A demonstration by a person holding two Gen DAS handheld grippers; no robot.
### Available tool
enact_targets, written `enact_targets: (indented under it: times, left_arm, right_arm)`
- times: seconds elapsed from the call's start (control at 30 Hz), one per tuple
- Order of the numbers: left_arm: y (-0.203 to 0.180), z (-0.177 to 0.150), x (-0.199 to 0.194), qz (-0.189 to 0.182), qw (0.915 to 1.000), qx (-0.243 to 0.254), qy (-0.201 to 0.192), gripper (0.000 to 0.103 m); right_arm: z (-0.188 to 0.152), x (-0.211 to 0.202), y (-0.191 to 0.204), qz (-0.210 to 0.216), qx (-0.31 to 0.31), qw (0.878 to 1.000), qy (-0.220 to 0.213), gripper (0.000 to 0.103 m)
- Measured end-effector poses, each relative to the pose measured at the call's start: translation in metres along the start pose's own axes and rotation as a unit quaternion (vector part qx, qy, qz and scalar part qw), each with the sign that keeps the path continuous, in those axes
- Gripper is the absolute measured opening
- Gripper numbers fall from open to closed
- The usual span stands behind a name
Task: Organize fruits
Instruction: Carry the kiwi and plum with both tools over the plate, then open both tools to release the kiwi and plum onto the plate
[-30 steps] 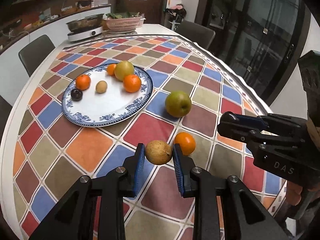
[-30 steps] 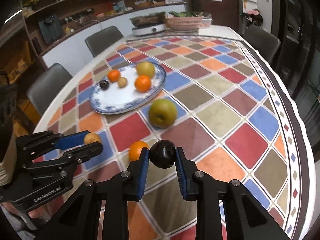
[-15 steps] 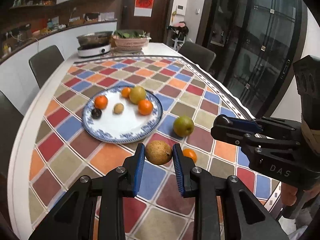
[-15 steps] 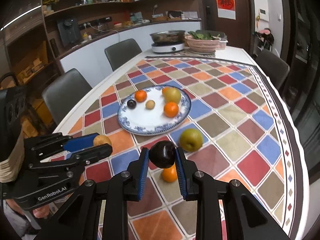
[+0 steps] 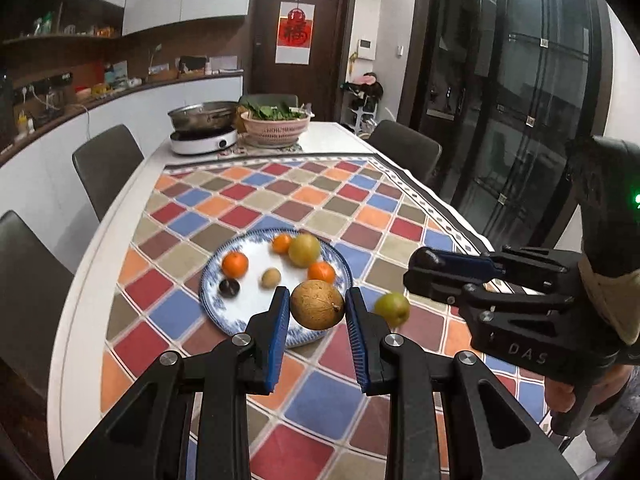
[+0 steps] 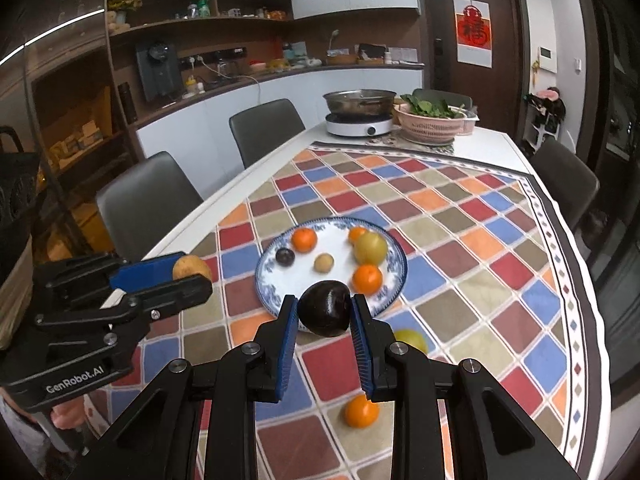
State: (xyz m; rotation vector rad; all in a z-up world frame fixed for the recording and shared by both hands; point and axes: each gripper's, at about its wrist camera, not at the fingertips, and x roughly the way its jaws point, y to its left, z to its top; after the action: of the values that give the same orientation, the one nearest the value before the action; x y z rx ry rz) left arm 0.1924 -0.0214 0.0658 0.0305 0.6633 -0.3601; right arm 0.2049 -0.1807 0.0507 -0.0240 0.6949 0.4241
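Left wrist view: left gripper (image 5: 317, 312) clamped on a round brown fruit (image 5: 317, 309), blue pads pressed to both its sides, held in the air over the near rim of the blue-and-white plate (image 5: 219, 268). On the plate: three oranges, a yellow-green pear-like fruit (image 5: 304, 249), a small tan fruit (image 5: 271, 277), a small dark fruit (image 5: 229, 287). A green apple (image 5: 393, 308) lies on the checkered cloth (image 5: 224, 216) just right of the plate, blurred. The right gripper (image 5: 448, 280) shows side-on at right; what it holds is hidden from here.

Right wrist view supplies that: right gripper (image 6: 325, 314) closed on a dark purple-black fruit (image 6: 325, 309), held above the plate's near edge. This view alone shows a loose orange (image 6: 361, 411) on the cloth close below the gripper, and the apple only as a yellow-green sliver (image 6: 412, 339) behind the right finger. The left gripper (image 6: 188, 276) appears at left with the brown fruit (image 6: 191, 267) peeking past its blue pad.

Surroundings: white surface (image 5: 340, 136) under the cloth; at its far end an induction cooker with a steel pan (image 5: 203, 117) and a pink basket of greens (image 5: 277, 122). Grey chairs (image 6: 267, 128) line the sides. Each gripper's fingers block the plate's near rim in its own view.
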Motion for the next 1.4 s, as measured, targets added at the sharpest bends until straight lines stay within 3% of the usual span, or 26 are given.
enact_targets:
  times: [0.6,1.03,1.4]
  left_arm:
    - [0.042,0.043,0.050,0.006,1.0000,-0.004,0.002,0.028]
    - [0.072,0.044,0.109,0.010,0.9988,0.002,0.047,0.028]
    - [0.083,0.042,0.155,0.005,0.9965,0.003,0.083,0.028]
  right_arm:
    - [0.045,0.060,-0.006,0.005,-0.010,1.000,0.015,0.027]
    - [0.066,0.130,-0.012,0.016,-0.021,0.997,0.072,0.027]
    - [0.062,0.179,-0.027,0.008,-0.020,0.993,0.115,0.028]
